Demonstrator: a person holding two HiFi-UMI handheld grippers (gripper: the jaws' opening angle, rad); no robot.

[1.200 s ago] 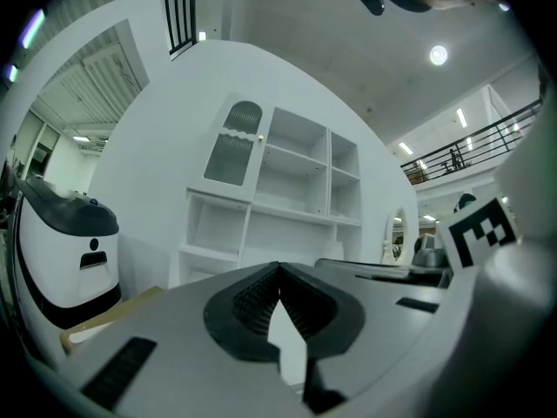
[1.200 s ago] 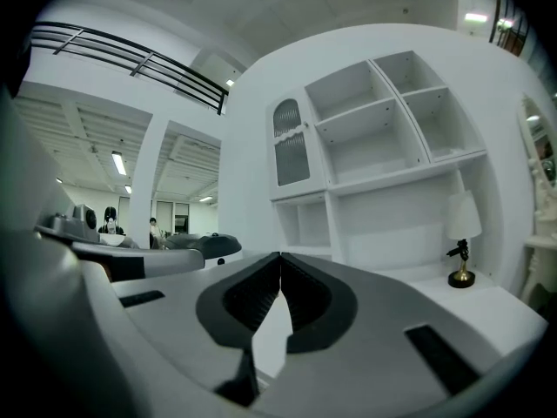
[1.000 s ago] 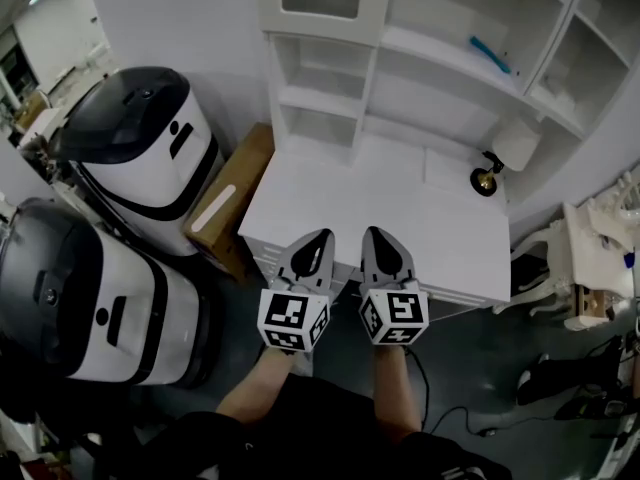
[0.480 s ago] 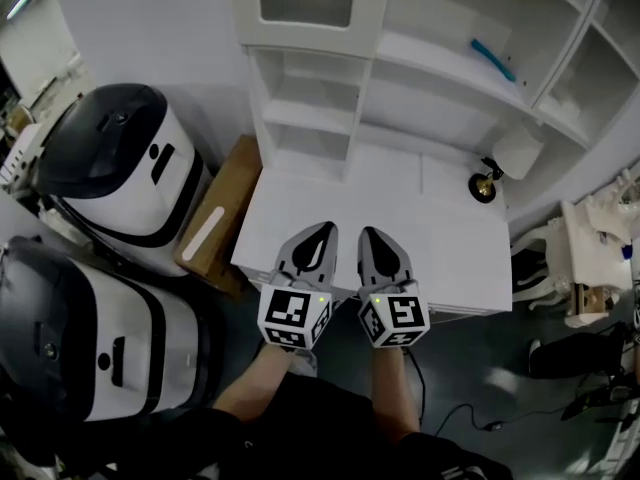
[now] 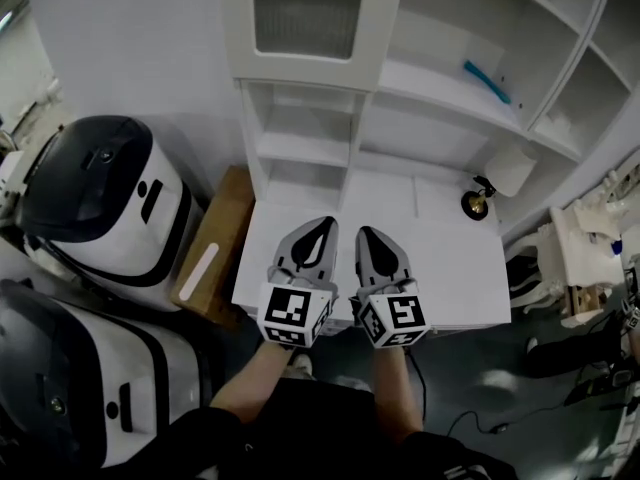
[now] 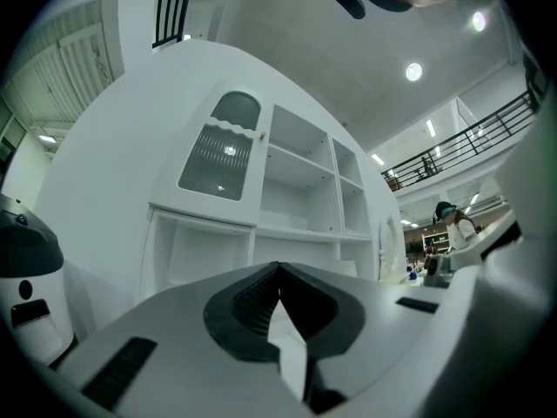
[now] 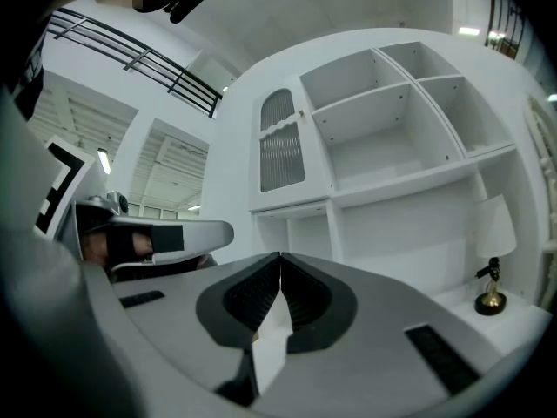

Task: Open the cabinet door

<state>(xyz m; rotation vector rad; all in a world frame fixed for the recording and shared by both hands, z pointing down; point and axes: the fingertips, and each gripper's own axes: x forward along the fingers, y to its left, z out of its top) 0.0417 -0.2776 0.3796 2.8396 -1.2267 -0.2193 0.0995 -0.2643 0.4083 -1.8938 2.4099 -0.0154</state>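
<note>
The cabinet door (image 5: 305,13) is a white frame with ribbed glass, and it stands closed at the top left of the white shelf unit, above open cubbies. It shows in the left gripper view (image 6: 221,151) with a small knob (image 6: 260,135) on its right edge, and in the right gripper view (image 7: 280,142). My left gripper (image 5: 322,224) and right gripper (image 5: 365,233) are held side by side over the front of the white desk (image 5: 455,258), well short of the door. Both are shut with nothing between the jaws, as the left gripper (image 6: 278,266) and right gripper (image 7: 280,256) views show.
Two large white-and-black machines (image 5: 95,193) (image 5: 70,378) stand at the left, with a cardboard box (image 5: 215,243) between them and the desk. A small lamp (image 5: 478,200) sits at the desk's back right. A blue object (image 5: 487,81) lies on an open shelf. A white chair (image 5: 565,268) is at the right.
The head view has tilted up and closer, so more of the glass door shows at the top. Both grippers stay shut, side by side over the desk front.
</note>
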